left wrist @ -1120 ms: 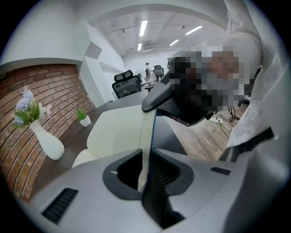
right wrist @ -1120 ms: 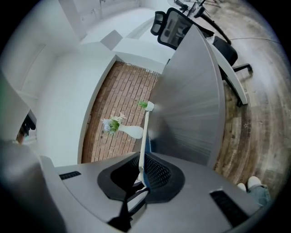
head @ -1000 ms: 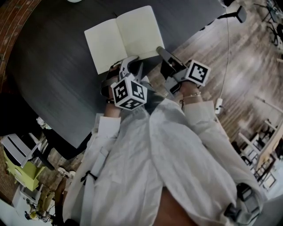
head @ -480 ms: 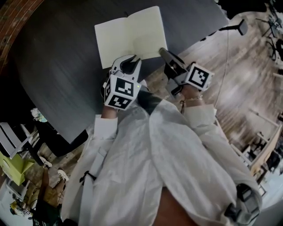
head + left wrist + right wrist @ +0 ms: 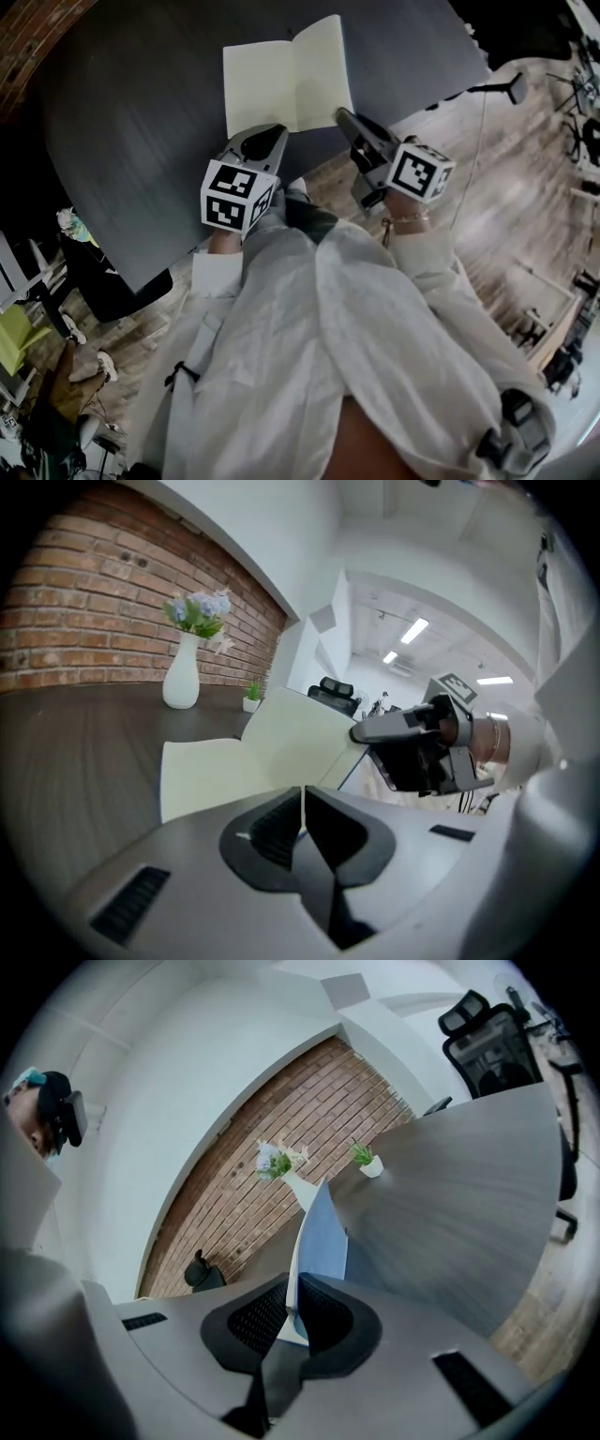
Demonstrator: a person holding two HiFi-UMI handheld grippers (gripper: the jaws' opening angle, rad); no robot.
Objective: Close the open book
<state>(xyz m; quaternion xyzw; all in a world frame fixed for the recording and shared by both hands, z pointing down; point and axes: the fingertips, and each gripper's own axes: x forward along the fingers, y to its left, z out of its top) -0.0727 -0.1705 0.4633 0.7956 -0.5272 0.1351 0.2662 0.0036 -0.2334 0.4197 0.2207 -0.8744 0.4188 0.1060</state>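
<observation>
My left gripper (image 5: 302,808) has just shut its jaws on the book (image 5: 234,761) at its near edge; my right gripper (image 5: 289,1302) pinches its right page, edge-on between the jaws. Bare table (image 5: 84,742) lies ahead, 1 vase (image 5: 181,672) far beyond

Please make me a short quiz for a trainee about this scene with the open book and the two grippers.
1. True or false: the book lies shut on the table.
2. What does the right gripper grip? A) a pen B) the book's right half C) nothing
3. Short answer: what sits between the jaws of the left gripper?

Key
1. False: it lies open, pages up.
2. B: that half stands raised, edge-on in the right gripper view.
3. The thin near edge of the book's left half. The jaws have just closed on it.
</observation>
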